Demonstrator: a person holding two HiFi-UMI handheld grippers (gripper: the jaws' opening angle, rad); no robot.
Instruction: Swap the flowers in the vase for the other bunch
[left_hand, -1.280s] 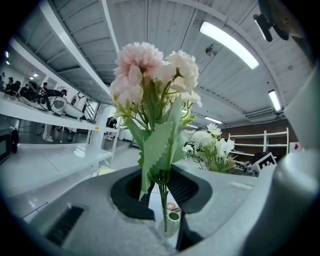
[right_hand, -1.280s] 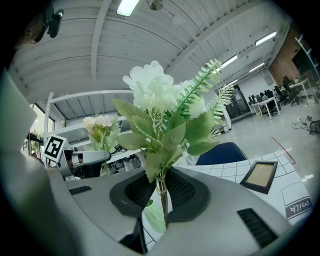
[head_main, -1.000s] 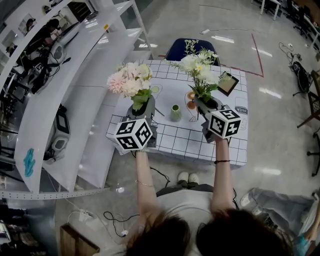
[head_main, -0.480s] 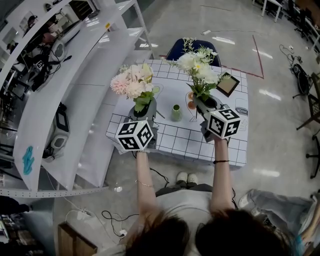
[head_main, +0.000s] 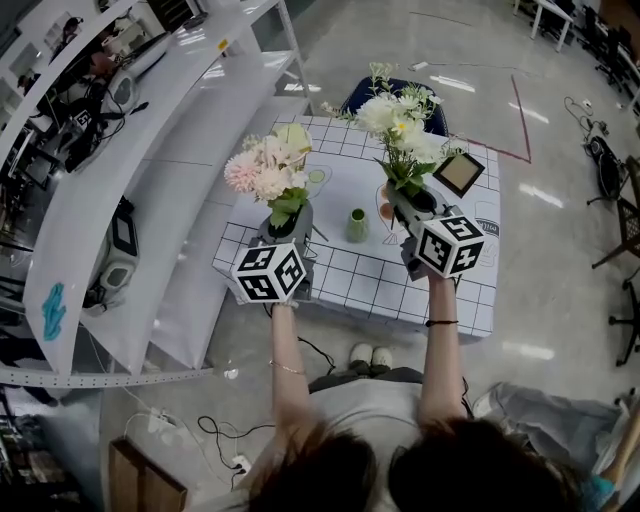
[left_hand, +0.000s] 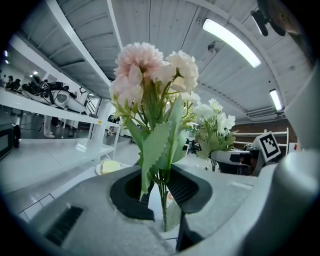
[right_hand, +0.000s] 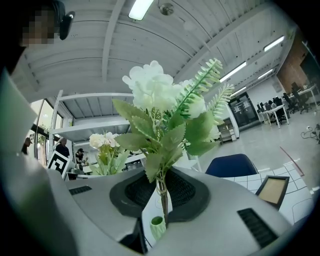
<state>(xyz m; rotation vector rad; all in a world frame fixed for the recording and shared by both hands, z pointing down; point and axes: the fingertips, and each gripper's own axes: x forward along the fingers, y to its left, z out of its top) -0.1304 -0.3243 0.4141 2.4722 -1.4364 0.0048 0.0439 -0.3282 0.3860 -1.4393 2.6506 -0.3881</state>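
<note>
Grips pink-and-cream flower bunch (head_main: 265, 168) by its stems in closed left gripper (left_hand: 161, 197), aloft. Leaves small green ribbed vase (head_main: 357, 225) empty on grid-patterned table (head_main: 350, 282), between. Pinches white, ferny bunch (head_main: 400, 125) in closed right gripper (right_hand: 161, 200). Seemingly mid-swap; next needs replacement stems lowered into narrow mouth.

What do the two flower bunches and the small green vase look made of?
Pink-and-cream flower bunch: likely artificial, fabric-like petals, stiff matte serrated leaves. White flower bunch with fern sprigs: same fake look, plastic-like fronds. Small green ribbed vase: smooth, ceramic or plastic; unclear.
</note>
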